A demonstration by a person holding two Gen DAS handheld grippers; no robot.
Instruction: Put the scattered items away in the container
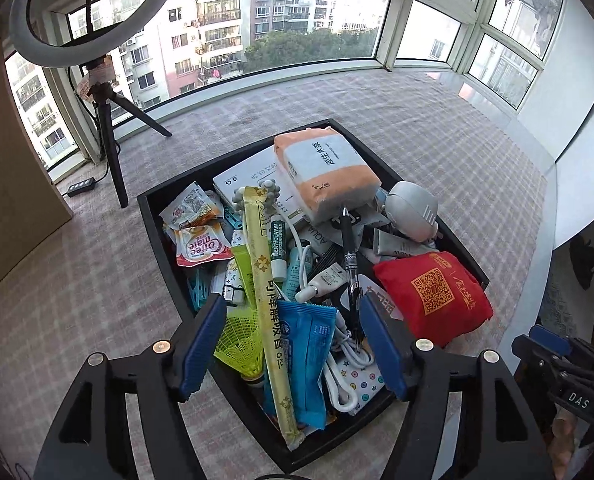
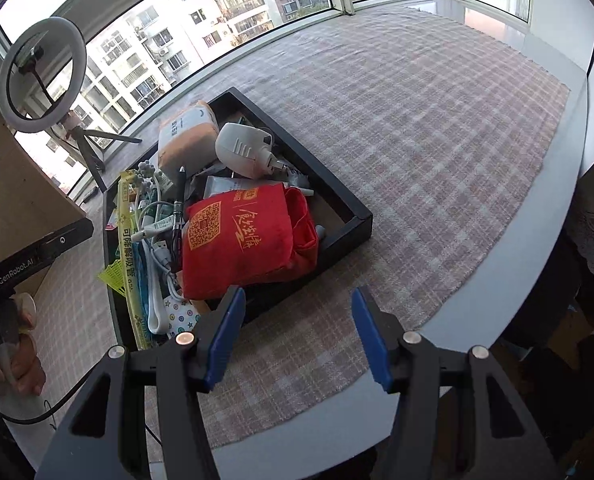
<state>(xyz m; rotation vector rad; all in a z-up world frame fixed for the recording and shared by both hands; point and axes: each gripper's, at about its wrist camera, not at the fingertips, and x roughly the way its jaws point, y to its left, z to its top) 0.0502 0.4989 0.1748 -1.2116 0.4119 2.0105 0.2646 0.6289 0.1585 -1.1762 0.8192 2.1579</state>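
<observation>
A checked cloth [image 2: 417,128] covers the table [image 2: 537,264]; the black tray [image 2: 349,216] sits on it.

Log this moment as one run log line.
left gripper: open, empty, over tray | right gripper: open, empty, over cloth | red bag: in tray | cloth: no loose items visible

Left gripper [image 1: 293,344], fingers [image 1: 201,344] apart, hangs over the full black tray [image 1: 157,232].

The left gripper [image 1: 293,340] points steeply downward, jaws wide apart, nothing gripped. The right gripper [image 2: 297,336] does likewise, jaws parted and empty.
</observation>
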